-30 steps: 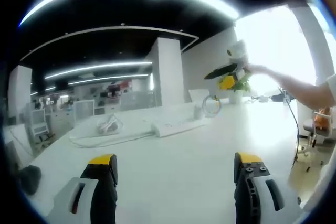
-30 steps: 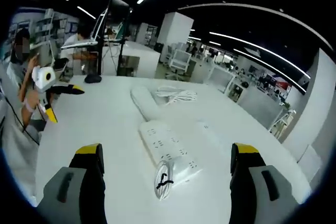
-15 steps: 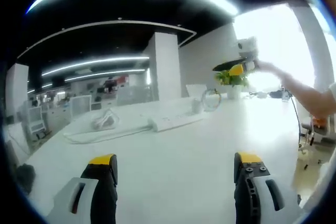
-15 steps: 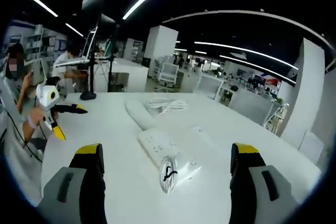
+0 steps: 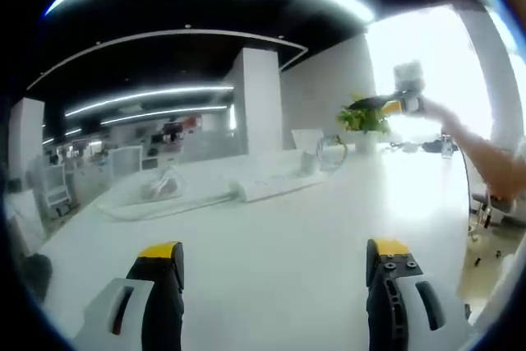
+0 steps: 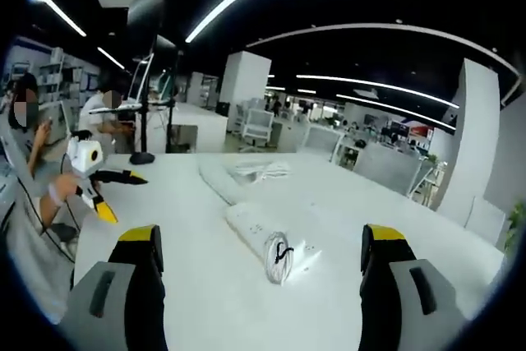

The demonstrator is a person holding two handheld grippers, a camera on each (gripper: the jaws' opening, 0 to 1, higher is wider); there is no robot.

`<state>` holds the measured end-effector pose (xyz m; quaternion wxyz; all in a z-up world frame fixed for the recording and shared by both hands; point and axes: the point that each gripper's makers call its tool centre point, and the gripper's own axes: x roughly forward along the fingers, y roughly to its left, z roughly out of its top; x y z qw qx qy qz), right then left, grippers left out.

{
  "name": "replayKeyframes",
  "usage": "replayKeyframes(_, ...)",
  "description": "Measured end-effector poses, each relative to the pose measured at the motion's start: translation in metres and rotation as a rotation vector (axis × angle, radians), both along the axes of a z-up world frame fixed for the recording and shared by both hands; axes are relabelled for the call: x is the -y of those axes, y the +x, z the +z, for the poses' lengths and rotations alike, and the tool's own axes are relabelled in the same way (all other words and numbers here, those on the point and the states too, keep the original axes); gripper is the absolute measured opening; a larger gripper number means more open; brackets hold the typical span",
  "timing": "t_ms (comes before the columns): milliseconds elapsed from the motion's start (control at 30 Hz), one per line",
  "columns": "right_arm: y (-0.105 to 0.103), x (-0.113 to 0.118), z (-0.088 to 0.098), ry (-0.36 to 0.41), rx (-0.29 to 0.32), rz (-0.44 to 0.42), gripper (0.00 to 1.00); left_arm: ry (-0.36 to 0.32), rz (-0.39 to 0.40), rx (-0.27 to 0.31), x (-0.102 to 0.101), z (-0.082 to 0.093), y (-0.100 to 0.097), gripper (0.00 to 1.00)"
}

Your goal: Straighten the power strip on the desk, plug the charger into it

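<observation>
Both of your hand-held grippers, left (image 5: 275, 273) and right (image 6: 256, 273), gape wide and hold nothing. Since a second ago you raised and levelled the right one; the strip (image 6: 267, 234) now sits at 12 o'clock, farther off on the desk (image 6: 197, 285), coiled cord (image 6: 277, 247) at its near end. Strip untouched; approach not begun.

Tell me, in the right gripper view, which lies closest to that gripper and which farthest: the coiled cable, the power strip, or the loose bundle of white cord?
1. The coiled cable, just ahead between the jaws of the right gripper.
2. The power strip, right behind the coil, running away to the left.
3. The loose bundle of white cord, far back on the desk.
</observation>
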<state>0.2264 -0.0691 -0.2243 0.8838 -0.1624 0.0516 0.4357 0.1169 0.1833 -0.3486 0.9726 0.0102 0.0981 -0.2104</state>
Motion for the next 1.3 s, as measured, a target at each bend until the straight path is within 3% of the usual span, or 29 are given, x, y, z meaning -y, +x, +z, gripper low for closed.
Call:
replayKeyframes(200, -0.017, 0.003, -0.023, -0.003, -0.002, -0.008, 1.00, -0.006, 0.002, -0.001, -0.001, -0.001, 0.001, 0.94)
replayKeyframes(400, -0.031, 0.012, -0.035, 0.030, -0.002, -0.031, 1.00, -0.003, 0.005, -0.011, -0.003, -0.004, 0.000, 0.94)
replayKeyframes(967, -0.055, 0.043, -0.049, 0.099, 0.007, -0.095, 0.99, 0.004, 0.021, -0.014, -0.008, -0.006, -0.002, 0.95)
replayKeyframes(1300, -0.068, 0.048, -0.062, 0.131, 0.005, -0.111, 1.00, 0.003, 0.031, -0.013, -0.011, -0.004, -0.001, 0.95)
